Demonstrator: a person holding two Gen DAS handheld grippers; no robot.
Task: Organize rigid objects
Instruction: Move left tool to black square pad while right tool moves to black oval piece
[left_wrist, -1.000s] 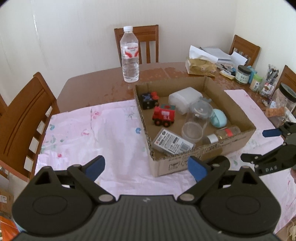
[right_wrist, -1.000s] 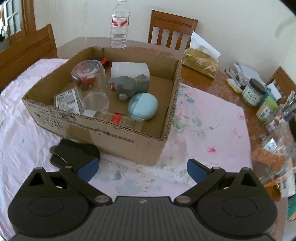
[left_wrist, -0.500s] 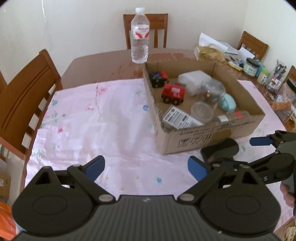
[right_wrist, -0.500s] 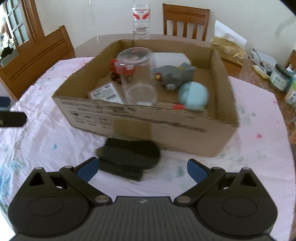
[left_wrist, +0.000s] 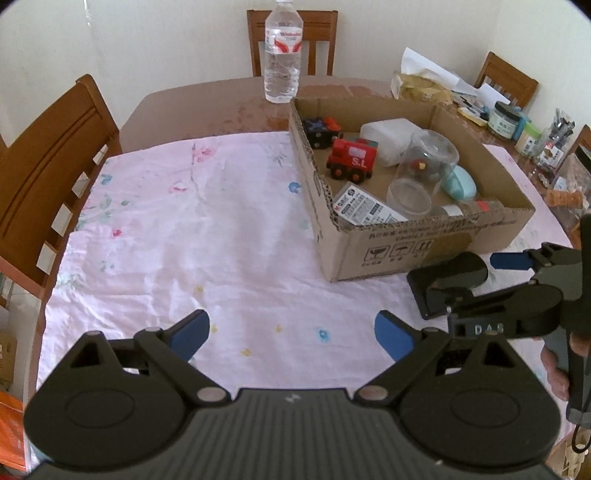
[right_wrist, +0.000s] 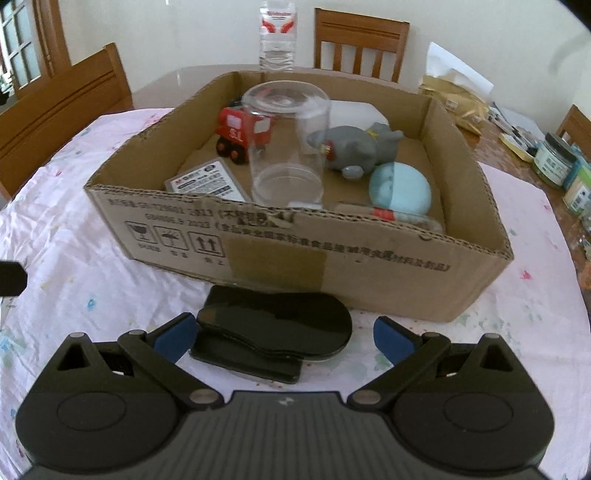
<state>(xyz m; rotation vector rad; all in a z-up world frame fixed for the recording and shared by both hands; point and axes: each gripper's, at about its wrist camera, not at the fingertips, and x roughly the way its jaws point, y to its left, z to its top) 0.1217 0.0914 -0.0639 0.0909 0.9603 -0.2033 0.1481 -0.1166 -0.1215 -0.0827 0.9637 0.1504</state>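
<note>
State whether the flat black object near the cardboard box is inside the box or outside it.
Outside. The black object lies on the pink cloth just in front of the cardboard box, below its printed front wall.

Left gripper (left_wrist: 291, 332): black plastic body, ribbed centre panel, two round hubs with recessed discs, silver pivot screws, triangular cut-outs in the linkage arms, blue pads on the fingers (left_wrist: 190, 334). Right gripper (right_wrist: 282, 336): identical build; white letters "DAS" on its side, black handle, thin black cable hanging below.

a home dining room: wooden chairs (left_wrist: 51, 155) around a cloth-covered table (left_wrist: 207, 103).
</note>
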